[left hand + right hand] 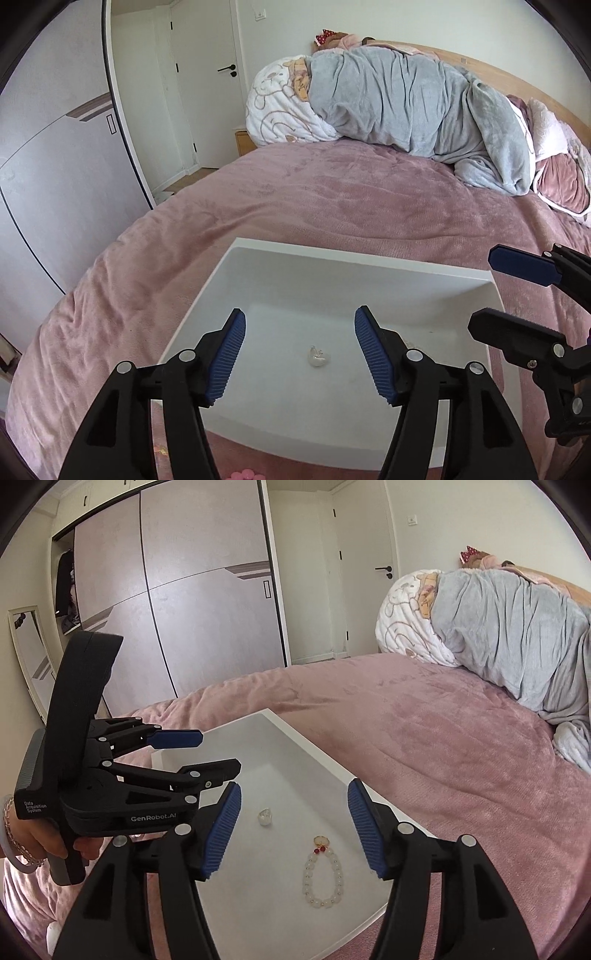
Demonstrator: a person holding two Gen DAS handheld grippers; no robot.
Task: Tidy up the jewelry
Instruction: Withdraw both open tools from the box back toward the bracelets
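Pink plush bedding (424,738) covers the bed, with a rolled grey blanket (417,110) at its head and wardrobe doors (192,602) beyond. We find a shallow white tray (369,266) resting on the soft cover. Within it lie a pale bead bracelet (322,880) with a red and gold charm, and, apart from it, a small clear trinket (265,816). Both the left gripper (300,360) and right gripper (293,832) hang over the tray, jaws released and empty. We judge both pieces light, slippery and fragile; the bracelet limp, best pinched across its beads. Tray walls are low, and approach from above is unobstructed.
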